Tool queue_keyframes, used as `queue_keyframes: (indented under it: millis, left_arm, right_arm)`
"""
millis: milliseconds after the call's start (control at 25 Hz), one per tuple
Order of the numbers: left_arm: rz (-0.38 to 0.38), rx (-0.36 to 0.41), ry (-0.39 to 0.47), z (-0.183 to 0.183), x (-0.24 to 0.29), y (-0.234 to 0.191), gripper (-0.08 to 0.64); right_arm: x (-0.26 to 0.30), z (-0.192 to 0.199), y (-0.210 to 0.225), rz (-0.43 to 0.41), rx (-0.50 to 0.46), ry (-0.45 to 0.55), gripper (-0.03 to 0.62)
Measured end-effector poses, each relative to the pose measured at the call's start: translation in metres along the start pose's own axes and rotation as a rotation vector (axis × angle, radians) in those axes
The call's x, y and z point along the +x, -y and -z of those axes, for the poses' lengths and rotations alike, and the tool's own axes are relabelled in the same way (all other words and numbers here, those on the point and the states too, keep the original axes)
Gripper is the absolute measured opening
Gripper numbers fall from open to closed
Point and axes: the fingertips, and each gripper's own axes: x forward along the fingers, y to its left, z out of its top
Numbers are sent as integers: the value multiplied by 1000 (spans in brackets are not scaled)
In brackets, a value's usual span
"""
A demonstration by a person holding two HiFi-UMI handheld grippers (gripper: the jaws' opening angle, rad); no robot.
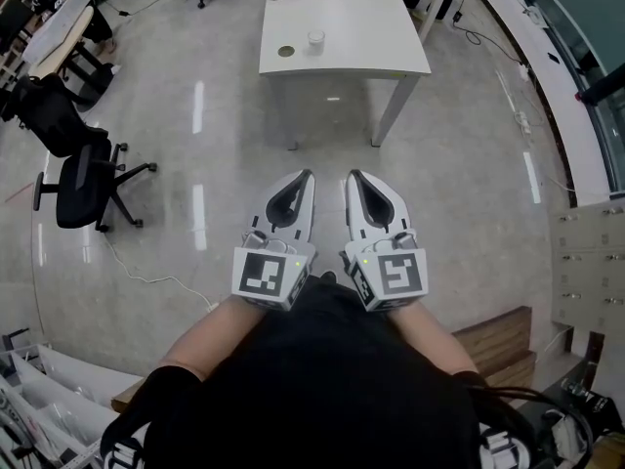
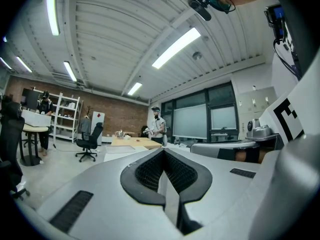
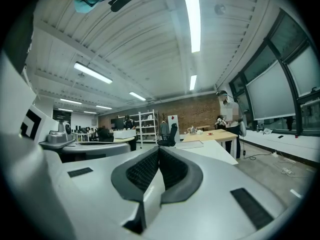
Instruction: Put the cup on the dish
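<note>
One cup beside dish, on table

Your left tool and right tool are white with dark grey ribbed pads, each carrying a cube printed with black-and-white square markers, and your top is black. Ahead of you the surface is white, the cup on it looks pale and clear, and the dish is a dark olive-brown. The floor is glossy light grey streaked with white reflections, the office chair is black, and the far wall is red-brown brick.
</note>
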Motion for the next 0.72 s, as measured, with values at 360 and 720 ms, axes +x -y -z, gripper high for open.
queue_keyframes:
  millis: [360,720]
  left_arm:
    - [10,-20,-33,7,72,-60,6]
    - [25,-40,-55,1,140,-140,5]
  right_arm:
    - [89,4,23,20,0,-55,12]
    - [191,0,34,18,-2,-60,12]
